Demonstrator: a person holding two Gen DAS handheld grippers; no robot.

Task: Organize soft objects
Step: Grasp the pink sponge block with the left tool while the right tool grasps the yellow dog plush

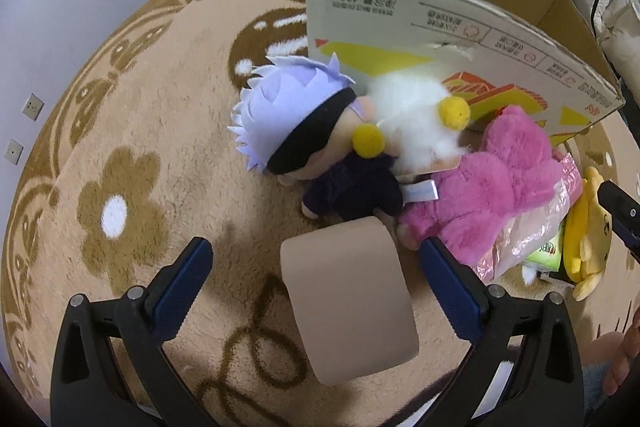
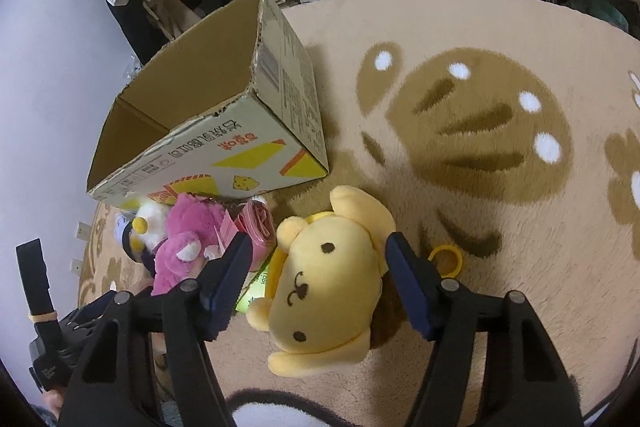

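Starting with the largest item, we see the rug (image 2: 460,39) covering the floor, tan with brown flower shapes. On it stands the box (image 2: 224,131), a cardboard carton with its top open, tilted in both views. Against its printed front lies a heap of soft toys: the pink plush (image 1: 480,195), the white plush (image 1: 416,107) with yellow pompoms resting partly on it, and the doll (image 1: 304,131) with pale spiky hair and a black blindfold, touching the white plush. The yellow dog (image 2: 324,283) lies face up just beside the heap. Our right tongs (image 2: 320,271) are spread, one finger at each side of the dog's head; whether they touch it cannot be told. Our left tongs (image 1: 316,267) are spread, with the tape roll (image 1: 348,299) between the fingers, not pinched.
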